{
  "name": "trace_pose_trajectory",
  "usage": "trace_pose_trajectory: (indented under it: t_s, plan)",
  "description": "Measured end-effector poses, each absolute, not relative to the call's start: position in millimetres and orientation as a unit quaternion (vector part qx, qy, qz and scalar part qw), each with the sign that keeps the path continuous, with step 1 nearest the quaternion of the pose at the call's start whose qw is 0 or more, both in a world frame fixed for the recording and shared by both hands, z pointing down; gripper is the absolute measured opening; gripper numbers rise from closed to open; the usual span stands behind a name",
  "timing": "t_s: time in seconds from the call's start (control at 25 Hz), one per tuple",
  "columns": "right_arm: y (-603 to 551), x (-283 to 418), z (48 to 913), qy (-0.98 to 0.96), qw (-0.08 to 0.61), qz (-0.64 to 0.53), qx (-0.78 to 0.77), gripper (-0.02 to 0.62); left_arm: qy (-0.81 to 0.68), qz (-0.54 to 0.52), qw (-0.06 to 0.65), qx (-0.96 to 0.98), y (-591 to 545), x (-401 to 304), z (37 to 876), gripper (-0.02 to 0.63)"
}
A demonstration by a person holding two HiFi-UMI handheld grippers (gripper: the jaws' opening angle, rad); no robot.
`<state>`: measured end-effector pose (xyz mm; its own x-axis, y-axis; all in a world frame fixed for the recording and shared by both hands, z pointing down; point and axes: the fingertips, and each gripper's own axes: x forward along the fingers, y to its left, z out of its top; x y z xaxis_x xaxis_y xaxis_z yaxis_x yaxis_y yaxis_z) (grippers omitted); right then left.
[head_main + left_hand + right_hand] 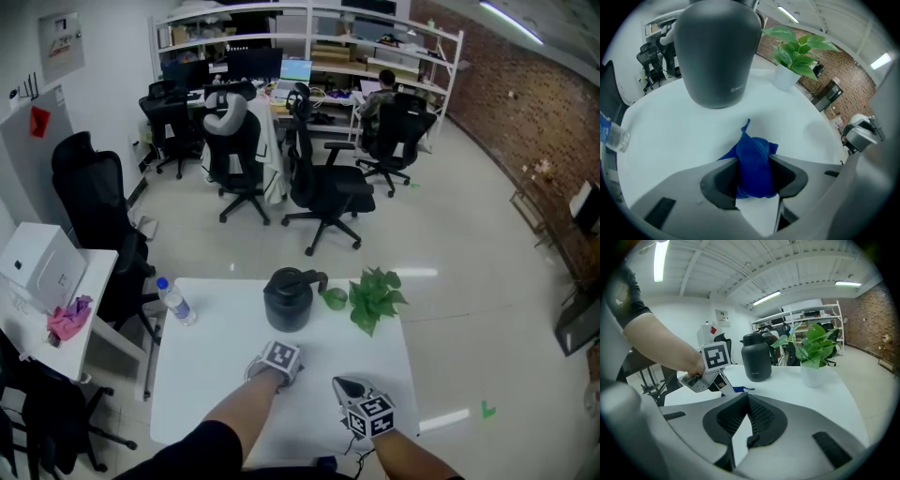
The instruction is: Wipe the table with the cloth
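Jaws of the left gripper [753, 164] are partly closed and pinch a bunched blue cloth [757, 145] between their pads. Jaws of the right gripper [746, 401] are closed tip to tip with nothing between them.

From the head view, a person stands at a white desk [216, 375] in an open office, holding one gripper in each hand. The left one sits near the middle of the desk. The right one sits just beside it, closer to the desk's near right corner.

The cloth is gathered into a narrow wad. Its long axis runs along the left jaws, and its free end sticks out past the tips, pointing at a black jug [288, 300] that stands further back on the desk. A loose flap spreads to the left of the wad and seems to lie on the white surface, though whether the wad itself presses down cannot be told. In the right gripper view the cloth shows only as a thin blue sliver under the left gripper.

Beside the jug, to its right, is a small potted plant [375, 295]. A water bottle [175, 302] stands at the desk's far left edge.

Since the cloth is already in the left jaws, wiping falls to the left hand. Bare desk lies ahead of the cloth towards the jug and out to the left towards the bottle. A forward stroke would probably have to stop short of the jug.
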<state>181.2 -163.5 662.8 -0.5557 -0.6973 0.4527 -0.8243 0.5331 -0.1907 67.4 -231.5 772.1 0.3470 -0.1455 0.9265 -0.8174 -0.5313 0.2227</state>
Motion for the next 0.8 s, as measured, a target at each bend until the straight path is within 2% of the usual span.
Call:
trace_pose_trajectory:
  t_s: [0.36, 0.6, 0.8]
  plan:
    - [-157, 202, 671, -0.848, 0.170, 0.203, 0.459, 0.009, -0.338, 0.456, 0.347, 0.747, -260, 68, 767, 0.173]
    - [-164, 176, 662, -0.861, 0.166, 0.190, 0.442, 0.009, -0.315, 0.427, 0.348, 0.773, -231, 79, 741, 0.172]
    - [-161, 161, 658, -0.866, 0.165, 0.187, 0.434, 0.009, -0.312, 0.449, 0.343, 0.764, -217, 69, 759, 0.172]
